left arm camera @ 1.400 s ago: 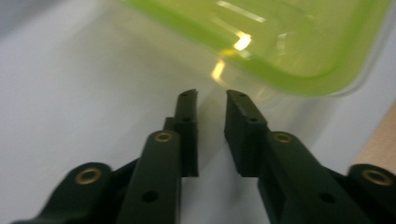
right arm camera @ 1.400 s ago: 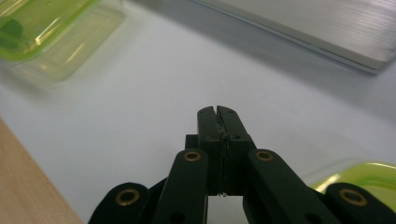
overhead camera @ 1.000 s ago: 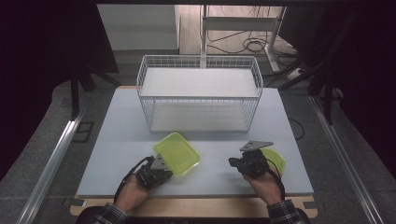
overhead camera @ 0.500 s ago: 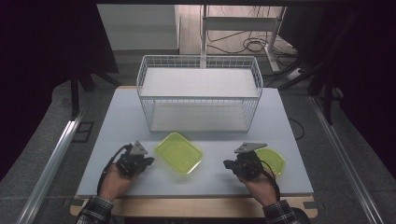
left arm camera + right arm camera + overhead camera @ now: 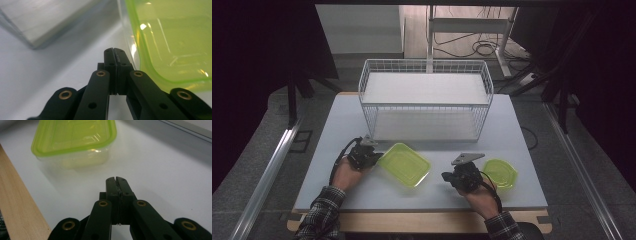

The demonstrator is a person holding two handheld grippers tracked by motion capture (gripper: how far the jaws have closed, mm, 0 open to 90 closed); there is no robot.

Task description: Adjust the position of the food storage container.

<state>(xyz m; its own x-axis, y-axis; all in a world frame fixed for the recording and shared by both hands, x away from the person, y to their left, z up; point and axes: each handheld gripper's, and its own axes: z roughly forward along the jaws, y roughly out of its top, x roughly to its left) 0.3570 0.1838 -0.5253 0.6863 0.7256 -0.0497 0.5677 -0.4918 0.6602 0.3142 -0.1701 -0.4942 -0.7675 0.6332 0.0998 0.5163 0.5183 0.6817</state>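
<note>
The person has both tools down near the front edge of the table (image 5: 522,125), and nothing is picked up. The left gripper (image 5: 371,156) sits just beside the left edge of the big green box (image 5: 404,164), which lies flat on the table between the two hands. In the left gripper view that gripper's jaws are pressed together with nothing between them, their tips right next to the box's rim (image 5: 140,50) but not around it. The right gripper (image 5: 451,176) points left toward the same box; in the right gripper view its jaws are also pinched tight and empty, with the box (image 5: 75,142) a little way ahead of them. The small green tub (image 5: 500,172) rests just to the right of that hand, at the near right of the table.

The white wire basket (image 5: 426,67) stands at the far side, and I see nothing green in it. If the containers are meant to go there, I'd say the job has barely begun: both still lie on the table, neither is gripped, and each gripper would have to open before it could take hold of anything.
</note>
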